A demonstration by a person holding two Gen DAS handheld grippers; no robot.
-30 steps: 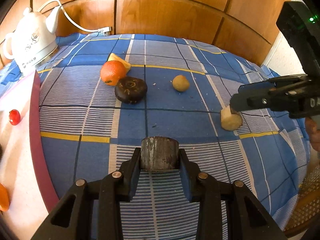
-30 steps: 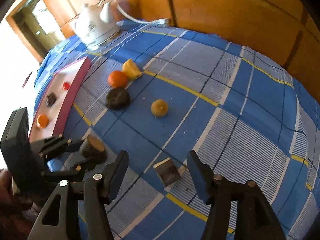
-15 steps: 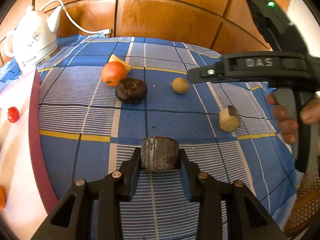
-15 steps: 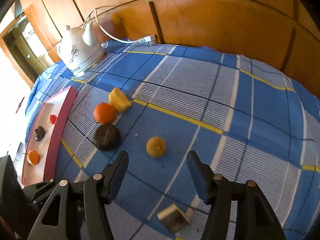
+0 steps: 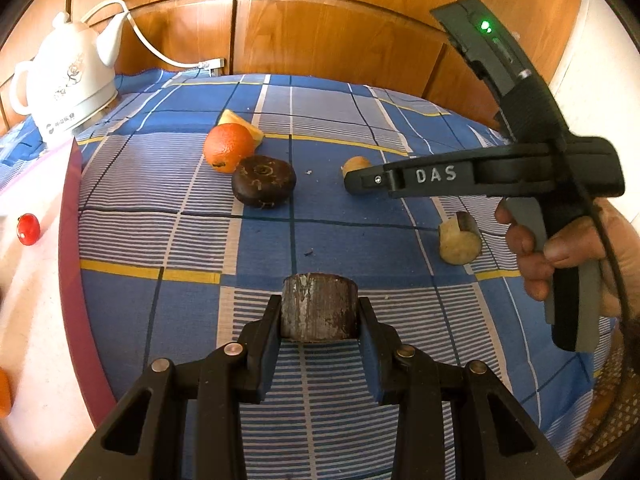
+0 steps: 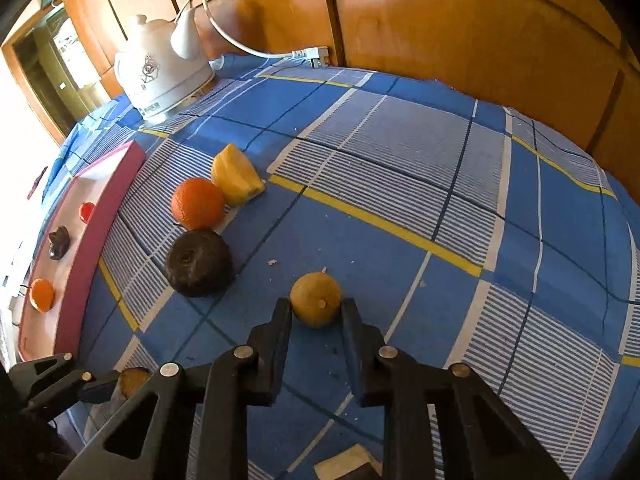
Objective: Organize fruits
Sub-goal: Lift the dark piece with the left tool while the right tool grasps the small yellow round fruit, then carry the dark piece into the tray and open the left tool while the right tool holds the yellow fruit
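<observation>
The right tool (image 6: 316,312) is sitting low over the table (image 6: 400,152), and the small yellow fruit (image 6: 316,299) is lying right between its two fingers, at the very tips. The fingers are standing close on both sides of the fruit, but it is hard to tell if they are pressing it yet, so I cannot tell if this tool is gripping. The fruit is round, so it has no long side to line up with. It is straight ahead of the right tool, and this tool is the nearer one by far.

The left tool (image 5: 319,312) is closed on a dark round chunk (image 5: 319,307) and is holding it up near the front of the table. That tool is busy and is well apart from the yellow fruit.

The pink tray (image 6: 116,208) is lying to the left, with a few small fruits on it. The orange (image 6: 198,203) and the dark round fruit (image 6: 199,263) are sitting between the yellow fruit and the tray. So the right tool will likely need to squeeze, lift, and go left over them
</observation>
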